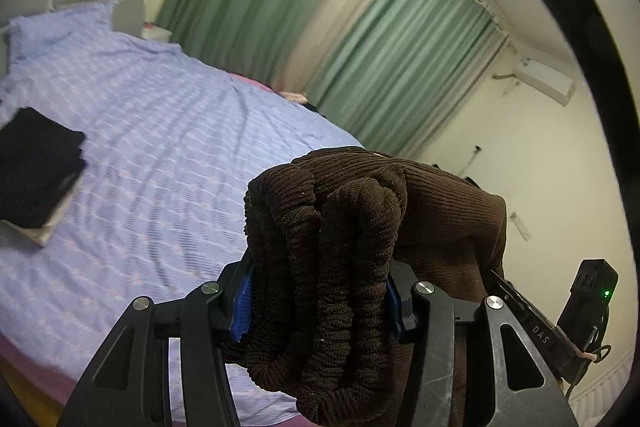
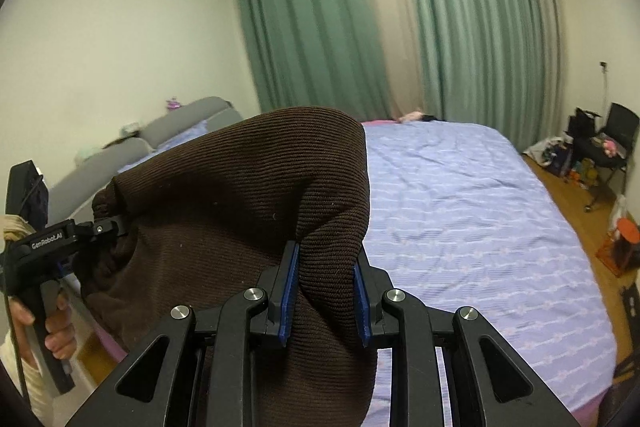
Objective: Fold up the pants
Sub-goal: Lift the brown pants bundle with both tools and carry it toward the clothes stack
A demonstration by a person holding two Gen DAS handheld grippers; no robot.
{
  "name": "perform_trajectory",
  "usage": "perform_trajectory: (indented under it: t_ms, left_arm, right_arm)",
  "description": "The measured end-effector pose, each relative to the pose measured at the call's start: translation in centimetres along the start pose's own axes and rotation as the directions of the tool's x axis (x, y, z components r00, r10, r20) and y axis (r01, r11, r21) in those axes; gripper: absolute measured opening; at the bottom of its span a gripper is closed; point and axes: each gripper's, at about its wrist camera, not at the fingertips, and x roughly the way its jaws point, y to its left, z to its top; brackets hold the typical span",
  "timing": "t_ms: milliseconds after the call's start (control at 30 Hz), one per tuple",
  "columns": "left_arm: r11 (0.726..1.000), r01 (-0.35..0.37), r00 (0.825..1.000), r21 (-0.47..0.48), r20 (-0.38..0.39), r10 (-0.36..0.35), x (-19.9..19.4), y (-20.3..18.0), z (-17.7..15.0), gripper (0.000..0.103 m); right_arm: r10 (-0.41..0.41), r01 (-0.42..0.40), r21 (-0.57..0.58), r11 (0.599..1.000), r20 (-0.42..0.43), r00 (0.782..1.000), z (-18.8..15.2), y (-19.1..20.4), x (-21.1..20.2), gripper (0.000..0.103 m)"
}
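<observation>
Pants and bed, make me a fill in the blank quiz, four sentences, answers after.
1. Both grippers, left and right, are shut on the ____ corduroy pants.
2. The pants are held up in the air above the ____.
3. The curtains behind the bed are ____.
4. In the left wrist view, a folded ____ garment lies on the bed.

Answers: brown; bed; green; black

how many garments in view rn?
2. Brown pants held above the bed, clamped in the left gripper and right gripper. A folded black garment lies on the bed's left side. Others may be hidden.
</observation>
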Motion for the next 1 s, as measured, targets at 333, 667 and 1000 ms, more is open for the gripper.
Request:
perform_trajectory:
  t_ms: [333,667,1000]
  left_arm:
    - [0.996,-0.069,0.994,-0.064,0.075,0.074,-6.6,5.4,-1.0,0.050]
    - [0.993,-0.119,0.993,-0.014,0.007,0.119,-11.3,18.7,3.2,0.050]
    - [0.975,-0.206,0.976,-0.087,-0.093,0.198,-14.8,29.5,4.5,0.050]
  right_arm:
    - [0.107,-0.108,-0.069,0.992,-0.017,0.994,-0.1,5.8,1.0,0.025]
    - [0.121,-0.120,0.017,0.993,-0.072,0.990,-2.1,17.4,7.8,0.025]
    - [0.164,-0.162,0.025,0.986,-0.232,0.959,-4.6,27.1,14.2,0.025]
